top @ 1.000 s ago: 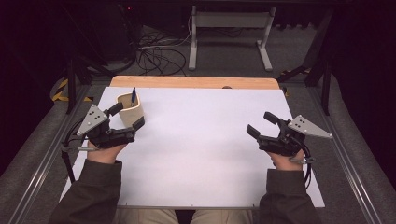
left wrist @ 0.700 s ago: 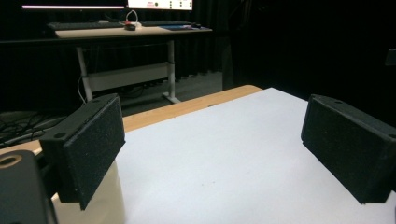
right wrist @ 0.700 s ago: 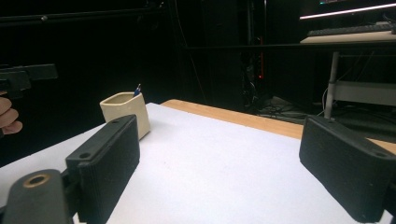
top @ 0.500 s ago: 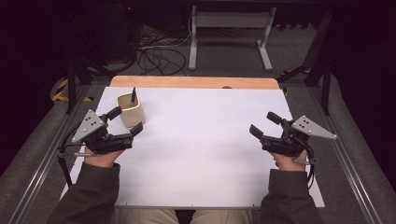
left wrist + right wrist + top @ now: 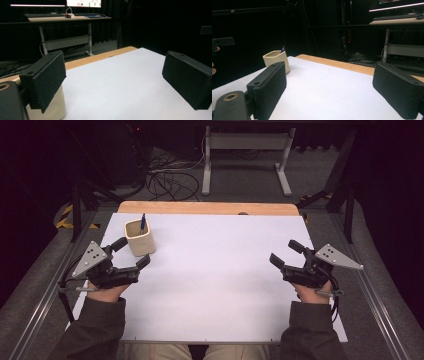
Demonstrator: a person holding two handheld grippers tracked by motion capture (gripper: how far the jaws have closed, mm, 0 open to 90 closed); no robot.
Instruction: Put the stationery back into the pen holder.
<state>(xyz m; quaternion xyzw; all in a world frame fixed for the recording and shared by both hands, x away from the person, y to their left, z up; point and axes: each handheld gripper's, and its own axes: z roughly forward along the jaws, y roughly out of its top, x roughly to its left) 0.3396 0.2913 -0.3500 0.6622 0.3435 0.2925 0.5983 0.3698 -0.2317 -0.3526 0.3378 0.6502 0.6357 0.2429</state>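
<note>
The blue pen (image 5: 143,221) stands inside the beige square cup (image 5: 139,237); both grippers, left gripper (image 5: 131,259) and right gripper (image 5: 285,254), gape wide and empty, so the work looks finished.

A cup (image 5: 139,237) stands upright on the table (image 5: 220,270) at its far left, a pen (image 5: 143,222) upright inside it. The left tongs (image 5: 131,253) lie just near of the cup, jaws spread, the cup beside the left jaw and not between the two. The right tongs (image 5: 283,253) rest well apart at the table's right side, jaws spread. Behind the table's far edge, cables (image 5: 170,177) lie on the floor, left of a desk frame (image 5: 245,150).
</note>
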